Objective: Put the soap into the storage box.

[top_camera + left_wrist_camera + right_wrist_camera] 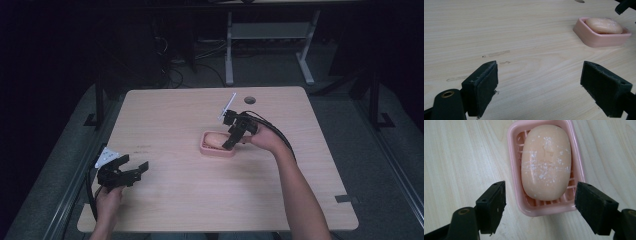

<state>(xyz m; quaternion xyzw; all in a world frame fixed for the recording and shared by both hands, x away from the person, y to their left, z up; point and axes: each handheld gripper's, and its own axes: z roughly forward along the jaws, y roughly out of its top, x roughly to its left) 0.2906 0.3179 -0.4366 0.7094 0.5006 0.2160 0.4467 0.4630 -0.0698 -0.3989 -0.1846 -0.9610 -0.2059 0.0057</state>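
While the pale wooden tabletop (170,200) carried a pink rectangular plastic soap dish (515,182) near its middle, an oval peach-coloured bar of soap (546,162), flecked with white, lay inside that dish on its ribbed floor. The right hand-held gripper (231,139) hung tilted over the dish's near end, its jaws spread wide, one on either side of the dish and touching neither dish nor soap. The left hand-held gripper (134,169) sat low near the tabletop's left front edge, well apart from the dish, its jaws likewise spread with only bare wood between them.
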